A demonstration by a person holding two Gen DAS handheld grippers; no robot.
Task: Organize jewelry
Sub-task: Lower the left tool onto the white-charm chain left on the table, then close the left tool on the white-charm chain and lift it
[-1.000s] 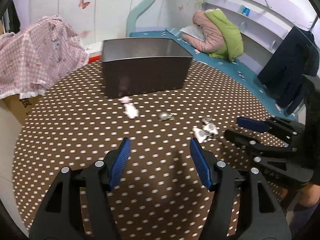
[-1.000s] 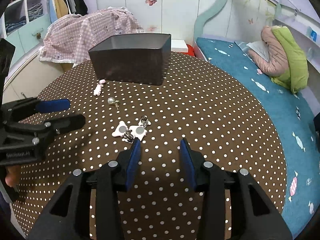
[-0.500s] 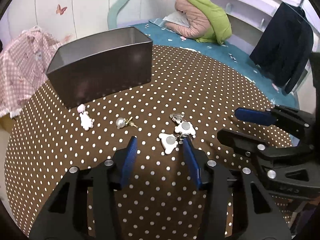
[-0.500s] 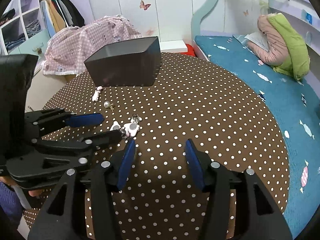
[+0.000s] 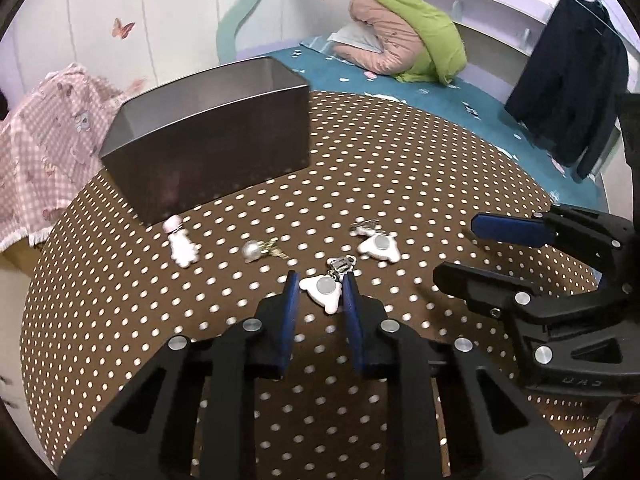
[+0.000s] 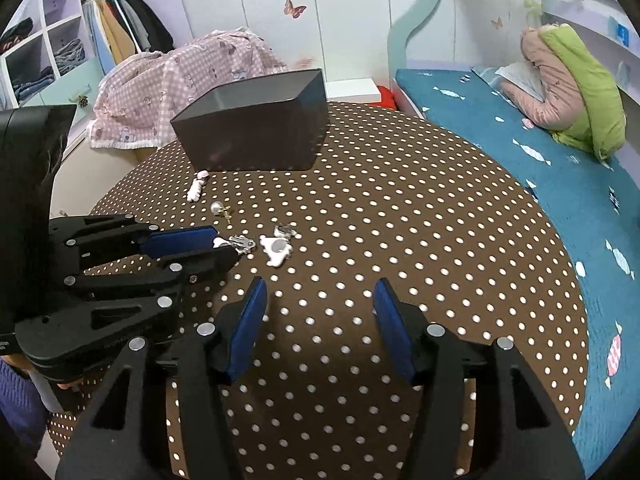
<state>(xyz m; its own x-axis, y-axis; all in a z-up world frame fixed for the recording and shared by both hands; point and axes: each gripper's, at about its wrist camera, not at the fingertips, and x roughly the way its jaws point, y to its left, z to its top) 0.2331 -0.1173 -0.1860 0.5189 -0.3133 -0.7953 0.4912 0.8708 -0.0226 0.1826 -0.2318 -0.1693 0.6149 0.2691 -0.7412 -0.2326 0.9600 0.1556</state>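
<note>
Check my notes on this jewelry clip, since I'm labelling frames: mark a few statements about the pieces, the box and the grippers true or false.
1. A white bear earring lies between the left gripper's fingers. True; its jaws have just been closing.
2. The right gripper holds a pearl earring. False: nothing is between its fingers, and the pearl earring lies on the table.
3. The box is lidded. False: its top is open.
4. A second bear earring lies on the table beyond the first. True.
5. The pink-and-white piece is in the box. False: it lies on the table before it.
</note>
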